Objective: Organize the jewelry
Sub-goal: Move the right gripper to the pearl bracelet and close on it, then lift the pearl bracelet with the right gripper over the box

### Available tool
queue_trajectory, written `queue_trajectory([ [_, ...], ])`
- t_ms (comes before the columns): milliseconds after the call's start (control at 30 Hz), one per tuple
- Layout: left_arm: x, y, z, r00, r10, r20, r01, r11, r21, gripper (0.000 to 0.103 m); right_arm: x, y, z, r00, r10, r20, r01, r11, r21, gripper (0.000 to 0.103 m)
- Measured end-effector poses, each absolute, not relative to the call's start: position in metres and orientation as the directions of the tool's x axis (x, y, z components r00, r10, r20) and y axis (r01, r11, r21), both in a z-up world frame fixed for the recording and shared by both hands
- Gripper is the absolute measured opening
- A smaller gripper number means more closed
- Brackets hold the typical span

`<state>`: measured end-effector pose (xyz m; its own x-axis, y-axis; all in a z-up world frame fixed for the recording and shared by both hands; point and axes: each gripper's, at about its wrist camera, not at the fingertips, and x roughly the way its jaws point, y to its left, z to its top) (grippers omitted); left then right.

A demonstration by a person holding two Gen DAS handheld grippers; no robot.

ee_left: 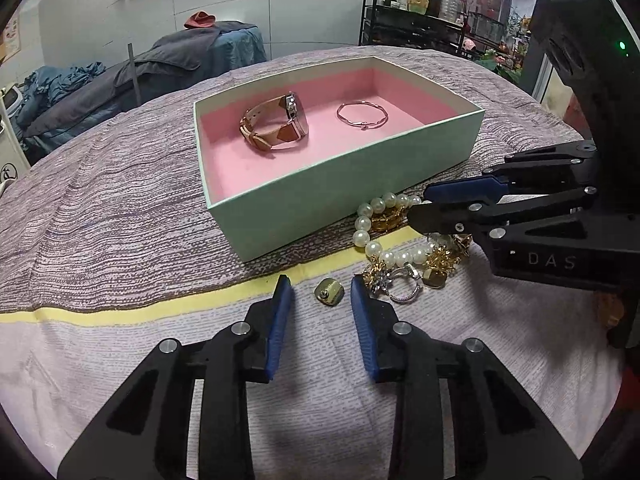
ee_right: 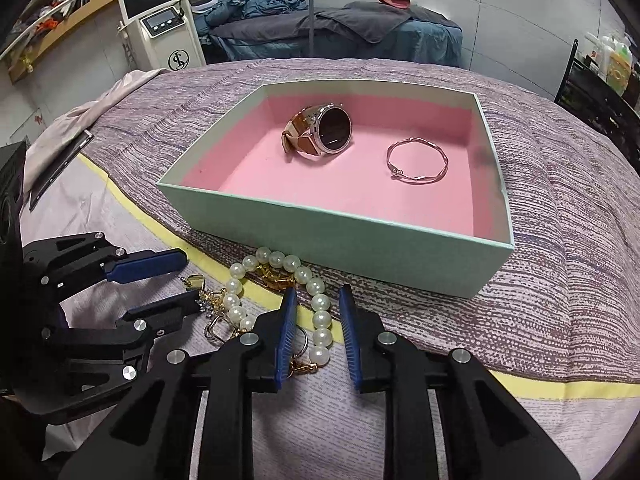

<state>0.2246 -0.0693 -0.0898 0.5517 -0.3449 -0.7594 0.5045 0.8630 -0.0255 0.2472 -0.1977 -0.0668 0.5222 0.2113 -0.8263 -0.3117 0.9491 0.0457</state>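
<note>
A mint box [ee_left: 320,200] [ee_right: 340,240] with a pink lining holds a tan-strapped watch [ee_left: 276,126] [ee_right: 320,132] and a thin rose bangle [ee_left: 362,116] [ee_right: 418,160]. In front of it lies a heap of jewelry: a pearl bracelet [ee_left: 368,224] [ee_right: 236,292], gold pieces and a silver ring [ee_left: 404,288]. My left gripper [ee_left: 318,292] [ee_right: 186,282] is low over the cloth with a small gold square piece [ee_left: 329,292] between its fingers, and gaps show on both sides. My right gripper [ee_right: 318,300] [ee_left: 418,206] straddles one strand of the pearl bracelet without touching the pearls.
The box and jewelry lie on a purple striped cloth [ee_left: 120,208] with a yellow band [ee_left: 120,312] across it. Behind stand a bed with dark blankets [ee_right: 340,28], a white machine with a screen [ee_right: 160,20] and a black trolley of bottles [ee_left: 420,12].
</note>
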Motion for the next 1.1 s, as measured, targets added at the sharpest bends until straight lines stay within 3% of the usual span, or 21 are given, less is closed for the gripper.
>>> queue_trajectory([
  [133, 0.222, -0.075, -0.09, 0.543, -0.363, -0.757, 0.534, 0.845, -0.022, 0.015, 0.246, -0.196, -0.067, 0.532, 0.199, -0.823, -0.317, 0.948, 0.025, 0.01],
  [733, 0.194, -0.053, -0.056, 0.604, -0.406, -0.686, 0.503, 0.862, -0.068, 0.015, 0.206, -0.214, -0.013, 0.588, 0.438, -0.68, -0.426, 0.882, 0.2, 0.009],
  [1100, 0.189, -0.053, -0.037, 0.609, -0.426, -0.669, 0.513, 0.855, -0.078, 0.015, 0.196, -0.223, 0.016, 0.628, 0.446, -0.638, -0.433, 0.881, 0.19, 0.009],
])
